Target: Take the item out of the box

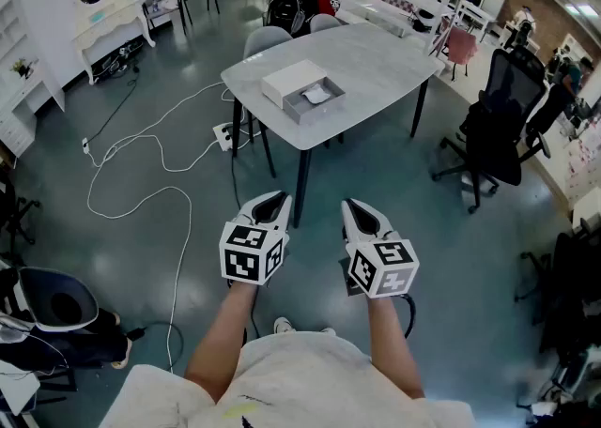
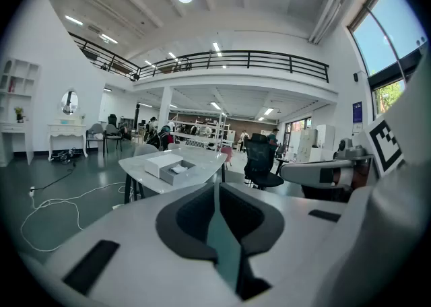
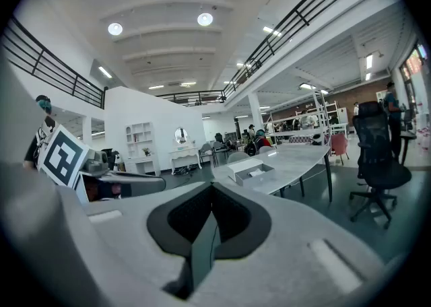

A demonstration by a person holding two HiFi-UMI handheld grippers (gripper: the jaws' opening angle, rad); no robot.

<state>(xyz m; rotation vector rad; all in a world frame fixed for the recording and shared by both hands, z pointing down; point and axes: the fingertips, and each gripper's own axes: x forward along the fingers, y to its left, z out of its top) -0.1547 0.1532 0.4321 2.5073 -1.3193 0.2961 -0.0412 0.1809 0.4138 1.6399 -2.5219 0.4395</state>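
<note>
Both grippers are well short of the work, and none of the task is done. You hold the left gripper (image 1: 273, 201) and the right gripper (image 1: 353, 205) side by side in front of your body, over open floor (image 1: 376, 173), pointed towards the bench (image 1: 385, 55) but well apart from it. The left gripper view shows its fingers (image 2: 194, 217) clenched together with nothing between them. The right gripper view shows the same for its own fingers (image 3: 236, 215), closed on themselves and empty. The box (image 1: 289, 79) sits on the bench towards the edge facing you, white, with a grey tray (image 1: 305, 112) lying open against its near side. The item (image 1: 317, 95), a pale flat object, lies inside that tray; it is too small at this range to identify further. Nothing covers it, so in my judgement the opening is already taken care of and the removal itself remains in full: approach the bench, release one pair of fingers, grasp the item, lift it clear of the tray walls and set it down outside the box. Note a white cable (image 1: 141, 149) looping over the floor to your left and a black office chair (image 1: 502, 126) to the right of the bench. The straight line ahead looks unobstructed.
</note>
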